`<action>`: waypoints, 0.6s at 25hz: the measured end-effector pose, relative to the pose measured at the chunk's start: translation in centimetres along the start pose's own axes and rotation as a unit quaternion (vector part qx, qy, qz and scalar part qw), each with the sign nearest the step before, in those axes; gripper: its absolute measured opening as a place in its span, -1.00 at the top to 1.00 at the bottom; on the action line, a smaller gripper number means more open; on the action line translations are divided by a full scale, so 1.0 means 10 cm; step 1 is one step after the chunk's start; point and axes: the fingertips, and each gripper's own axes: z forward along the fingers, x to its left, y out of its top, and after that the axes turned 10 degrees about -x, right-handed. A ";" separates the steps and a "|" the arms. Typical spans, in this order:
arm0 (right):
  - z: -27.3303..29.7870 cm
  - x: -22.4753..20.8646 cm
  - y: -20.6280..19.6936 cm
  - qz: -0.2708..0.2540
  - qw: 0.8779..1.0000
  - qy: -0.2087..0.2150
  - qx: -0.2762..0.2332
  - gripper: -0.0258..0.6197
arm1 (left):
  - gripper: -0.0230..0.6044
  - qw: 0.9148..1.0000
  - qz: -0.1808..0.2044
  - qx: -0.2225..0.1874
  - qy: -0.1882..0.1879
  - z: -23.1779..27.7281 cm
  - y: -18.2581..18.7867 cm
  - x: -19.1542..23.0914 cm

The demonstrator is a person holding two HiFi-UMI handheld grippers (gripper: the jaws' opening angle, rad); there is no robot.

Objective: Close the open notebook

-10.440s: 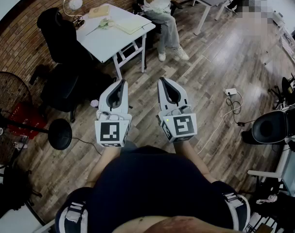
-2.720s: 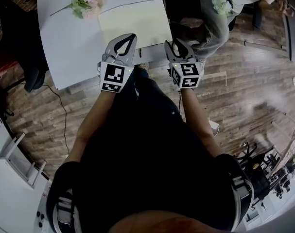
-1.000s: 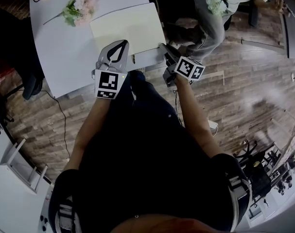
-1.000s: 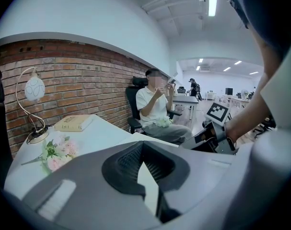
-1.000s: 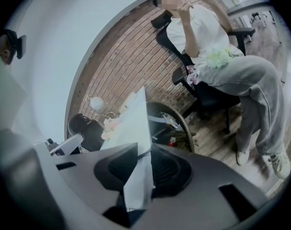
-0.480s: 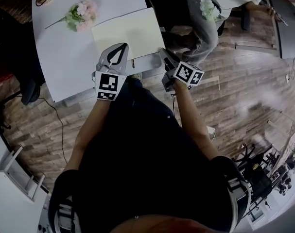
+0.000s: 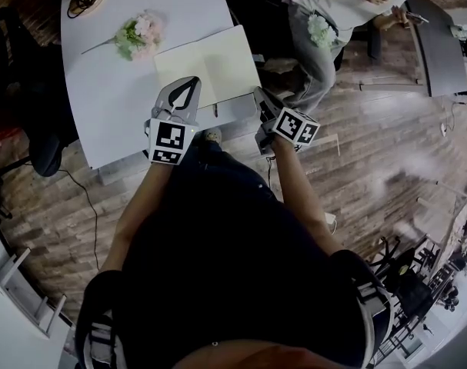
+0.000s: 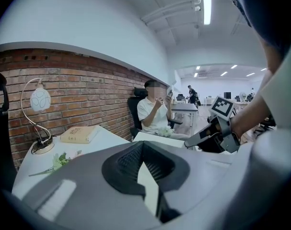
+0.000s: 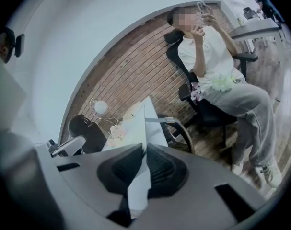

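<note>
Two claws, both closed tip to tip, nothing gripped: left gripper (image 7: 188, 81) over the near edge of the cream open paper notebook (image 7: 218, 61), upper centre on the white table (image 7: 110, 98); right gripper (image 7: 258, 92) beside its right edge. Light, floppy; probably best lifted by that outer edge.

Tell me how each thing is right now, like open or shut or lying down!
cream-paged notebook: open, flat on the white table.
left gripper: shut, empty, over the notebook's near edge.
right gripper: turned sideways, shut on the notebook's right edge.
tan book: closed, lying flat.
pink-and-white flower bunch: lying on its side.
</note>
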 end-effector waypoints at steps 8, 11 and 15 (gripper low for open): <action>-0.04 0.23 0.08 -0.036 0.999 -0.016 -0.011 0.83 | 0.90 1.000 0.003 -0.013 -0.001 -0.20 0.10 0.16; -0.03 0.37 0.09 -0.049 0.999 -0.016 -0.015 0.84 | 0.90 1.000 0.002 -0.017 0.001 -0.26 0.10 0.23; -0.04 0.51 0.10 -0.078 0.997 -0.016 -0.016 0.85 | 0.90 1.000 0.000 -0.025 -0.002 -0.33 0.11 0.25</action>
